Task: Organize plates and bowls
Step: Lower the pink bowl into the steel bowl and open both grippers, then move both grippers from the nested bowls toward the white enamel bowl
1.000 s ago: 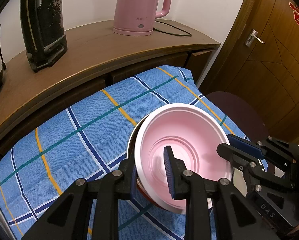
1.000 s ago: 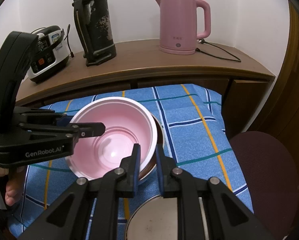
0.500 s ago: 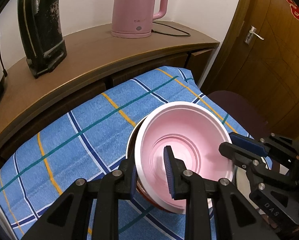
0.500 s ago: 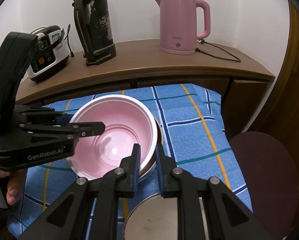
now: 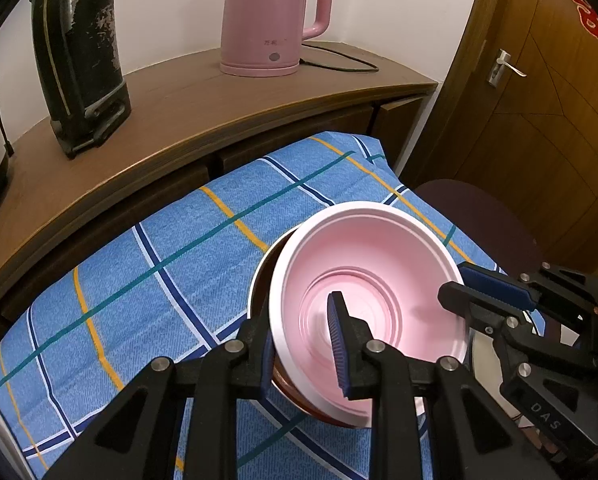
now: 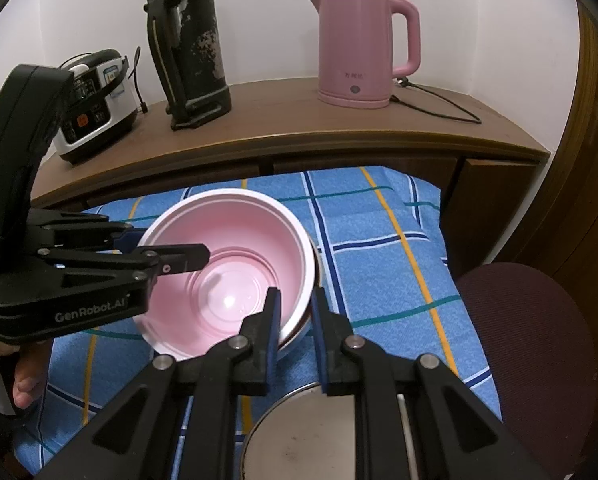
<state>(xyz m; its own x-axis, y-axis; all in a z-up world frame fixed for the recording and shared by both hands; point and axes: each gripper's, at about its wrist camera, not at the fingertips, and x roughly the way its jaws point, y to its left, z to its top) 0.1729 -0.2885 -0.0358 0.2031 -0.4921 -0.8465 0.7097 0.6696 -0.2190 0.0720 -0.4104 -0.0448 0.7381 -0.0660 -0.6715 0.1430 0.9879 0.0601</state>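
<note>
The pink bowl (image 5: 373, 304) sat nested, a little tilted, in a darker bowl (image 5: 263, 276) on the blue checked cloth (image 5: 171, 276), and both grippers had hold of its rim from opposite sides. The left gripper (image 5: 301, 344) straddled the near edge, one finger outside the wall and the other inside the basin, seemingly closed on the rim, though I could not be sure the pads pressed it. The right gripper (image 6: 295, 316) stood the same way across the opposite edge, its fingers close together with the pink wall between them, apparently pinching it. Holding from two sides looked like a way to keep the light bowl level while it settled into the one beneath, so the two would stack squarely. Just in front of the right gripper lay a round metal dish (image 6: 323, 432), perhaps next for sorting. Behind, on the wooden counter (image 6: 283, 120), stood a pink kettle (image 6: 359, 48), a worn black flask (image 6: 191, 48) and a rice cooker (image 6: 95, 92), well clear of the work.
</note>
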